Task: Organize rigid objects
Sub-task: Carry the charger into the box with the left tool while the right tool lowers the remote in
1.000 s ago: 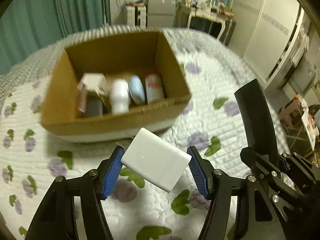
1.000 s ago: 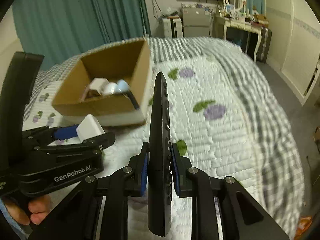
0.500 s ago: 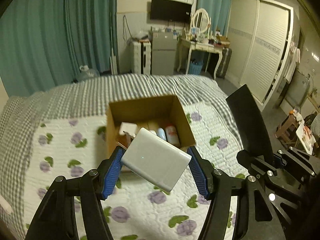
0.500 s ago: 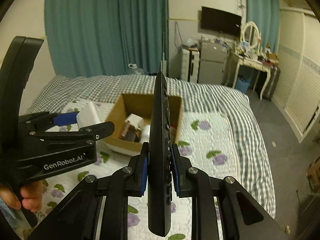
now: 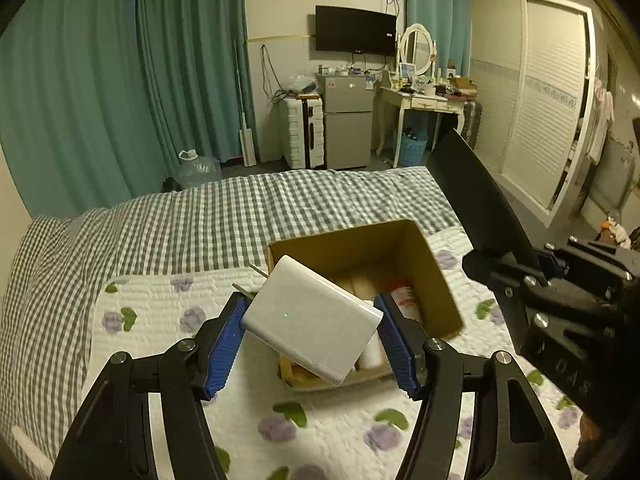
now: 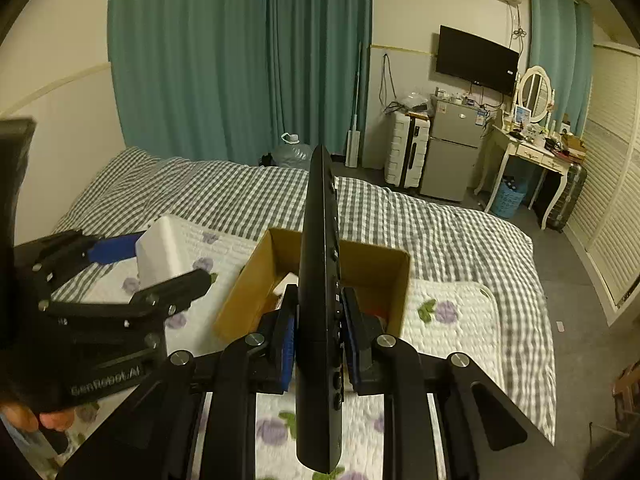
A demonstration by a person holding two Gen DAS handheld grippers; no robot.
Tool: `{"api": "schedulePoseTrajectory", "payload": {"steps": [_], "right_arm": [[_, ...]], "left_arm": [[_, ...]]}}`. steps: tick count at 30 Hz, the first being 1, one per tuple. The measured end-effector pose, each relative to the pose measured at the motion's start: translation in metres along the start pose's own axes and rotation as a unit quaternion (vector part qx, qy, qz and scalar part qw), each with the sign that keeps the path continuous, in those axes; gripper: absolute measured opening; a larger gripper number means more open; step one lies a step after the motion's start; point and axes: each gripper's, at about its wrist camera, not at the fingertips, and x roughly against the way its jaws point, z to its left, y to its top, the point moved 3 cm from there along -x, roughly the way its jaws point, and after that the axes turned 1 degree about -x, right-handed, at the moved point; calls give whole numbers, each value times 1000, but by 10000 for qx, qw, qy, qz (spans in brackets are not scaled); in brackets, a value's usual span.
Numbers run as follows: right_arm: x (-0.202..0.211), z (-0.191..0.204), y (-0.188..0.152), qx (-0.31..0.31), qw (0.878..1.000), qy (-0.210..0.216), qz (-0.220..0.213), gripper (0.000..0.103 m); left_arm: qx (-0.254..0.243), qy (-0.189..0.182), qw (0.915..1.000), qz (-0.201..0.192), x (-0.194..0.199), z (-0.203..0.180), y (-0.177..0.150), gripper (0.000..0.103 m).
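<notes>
The left gripper (image 5: 312, 336) clamps a white rectangular plastic charger block (image 5: 310, 326), the right gripper (image 6: 318, 334) a long black remote control (image 6: 320, 280) edge-up, both above the open brown cardboard box (image 5: 436, 280) on the floral quilt's (image 5: 160, 320) middle

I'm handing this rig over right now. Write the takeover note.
Left claw: shut on the white charger, held tilted in the air in front of the box.
Right claw: shut on the black remote, held edge-up, tip pointing away.
Box: open on the quilt; bottles and other small items already inside.
Done: both items picked up.
Left: put charger and remote in the box.
</notes>
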Motion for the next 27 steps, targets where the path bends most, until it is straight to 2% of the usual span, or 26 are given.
{"api": "schedulePoseTrajectory", "payload": {"steps": [8, 17, 21, 24, 27], "right_arm": [[-77, -19, 12, -79, 9997, 58, 210, 19], [-163, -58, -22, -519, 9958, 163, 734, 19], [-182, -64, -38, -525, 9943, 104, 920, 19], [-184, -62, -42, -381, 9956, -32, 857, 19], [-183, -62, -42, -417, 9959, 9, 798, 19]], "left_arm": [[-141, 19, 9998, 145, -71, 0, 5, 65], [-335, -61, 9977, 581, -147, -10, -16, 65], [-367, -133, 9969, 684, -160, -14, -23, 65], [-447, -109, 9962, 745, -166, -17, -27, 65], [-443, -140, 9957, 796, -168, -19, -29, 65]]}}
